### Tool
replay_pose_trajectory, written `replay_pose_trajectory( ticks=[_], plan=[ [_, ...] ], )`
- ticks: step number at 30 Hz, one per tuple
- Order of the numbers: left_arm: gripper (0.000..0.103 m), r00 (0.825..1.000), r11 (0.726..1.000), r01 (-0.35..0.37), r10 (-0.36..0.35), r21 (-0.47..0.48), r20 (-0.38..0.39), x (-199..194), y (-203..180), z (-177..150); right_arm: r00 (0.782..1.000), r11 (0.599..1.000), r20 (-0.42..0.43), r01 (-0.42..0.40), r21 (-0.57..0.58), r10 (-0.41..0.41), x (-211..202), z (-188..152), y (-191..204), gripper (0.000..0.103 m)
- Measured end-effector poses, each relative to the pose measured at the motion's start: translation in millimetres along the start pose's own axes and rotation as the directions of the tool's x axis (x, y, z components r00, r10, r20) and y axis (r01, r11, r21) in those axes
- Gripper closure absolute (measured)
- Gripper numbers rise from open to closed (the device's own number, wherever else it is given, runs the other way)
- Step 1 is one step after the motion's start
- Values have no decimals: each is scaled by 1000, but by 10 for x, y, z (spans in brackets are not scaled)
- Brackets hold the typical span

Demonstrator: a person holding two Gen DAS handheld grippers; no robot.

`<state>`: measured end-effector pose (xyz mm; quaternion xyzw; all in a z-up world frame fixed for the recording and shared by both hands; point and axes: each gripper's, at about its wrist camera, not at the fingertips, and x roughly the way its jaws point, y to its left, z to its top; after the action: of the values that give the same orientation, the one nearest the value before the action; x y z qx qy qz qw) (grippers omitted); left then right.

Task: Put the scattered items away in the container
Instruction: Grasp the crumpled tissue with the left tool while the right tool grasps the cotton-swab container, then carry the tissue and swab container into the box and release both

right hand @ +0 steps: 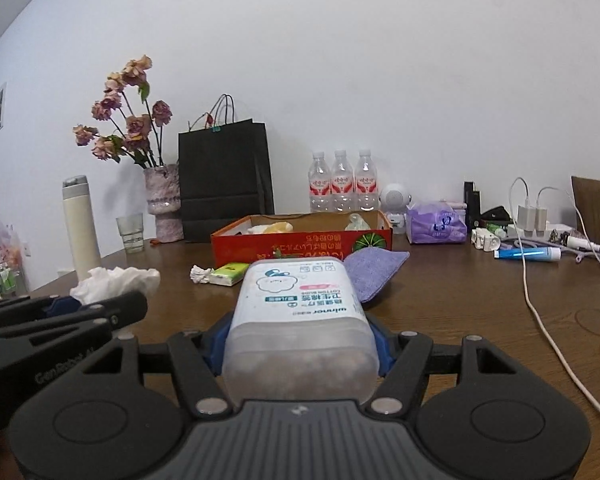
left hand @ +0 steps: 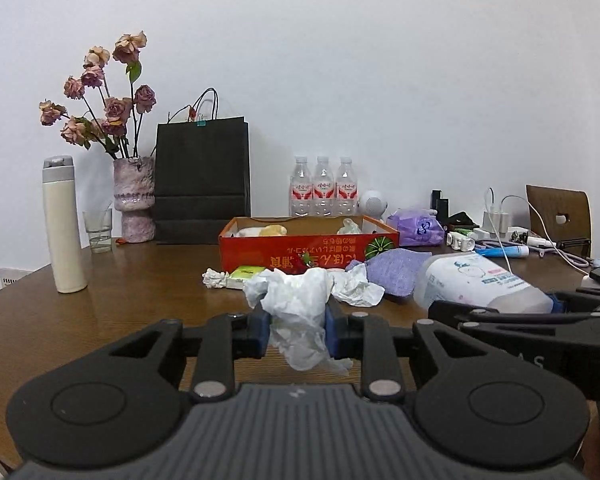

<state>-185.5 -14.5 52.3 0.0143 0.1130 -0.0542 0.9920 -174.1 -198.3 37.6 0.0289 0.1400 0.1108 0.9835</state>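
My left gripper (left hand: 296,326) is shut on a crumpled white tissue (left hand: 296,304), held above the wooden table in front of the red cardboard box (left hand: 260,246). My right gripper (right hand: 300,344) is shut on a translucent cotton-swab box (right hand: 300,304), also short of the red box (right hand: 240,242). The red box holds a few items. On the table before it lie a small paper wad (left hand: 216,279), a green tissue pack (left hand: 246,274), another crumpled tissue (left hand: 360,286) and a purple cloth pouch (right hand: 374,274). The right gripper's load shows in the left view (left hand: 472,280).
A white flask (left hand: 62,224), a glass (left hand: 98,230), a flower vase (left hand: 134,200) and a black paper bag (left hand: 202,184) stand at the back left. Three water bottles (left hand: 324,188) stand behind the box. Purple tissue pack (right hand: 436,224), blue tube (right hand: 528,254), chargers and cables (right hand: 540,300) lie right.
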Motion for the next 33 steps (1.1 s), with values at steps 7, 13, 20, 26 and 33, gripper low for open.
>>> replay_pose_trajectory(
  ticks=[7,13,20,26,33],
  plan=[
    [76,1000,1000,6,-7,13,21,-67,-43,11,1000,1000,25,-3,11,3,-82,-4,22,38],
    [76,999,1000,25,-25,15,31,-11,-43,-9,1000,1000,-3,23,17,-23,35,-28,-51,38],
    [75,1000,1000,12,-12,-19,11,367,58,182,999,999,-11,44,4,-44,338,145,-148,38],
    [75,999,1000,31,-31,4,33,989,126,575,999,999,9,46,10,-46,912,523,-281,38],
    [75,1000,999,1,0,-37,8,2132,315,1166,999,1000,-28,24,17,-23,1979,1107,-415,38]
  ],
)
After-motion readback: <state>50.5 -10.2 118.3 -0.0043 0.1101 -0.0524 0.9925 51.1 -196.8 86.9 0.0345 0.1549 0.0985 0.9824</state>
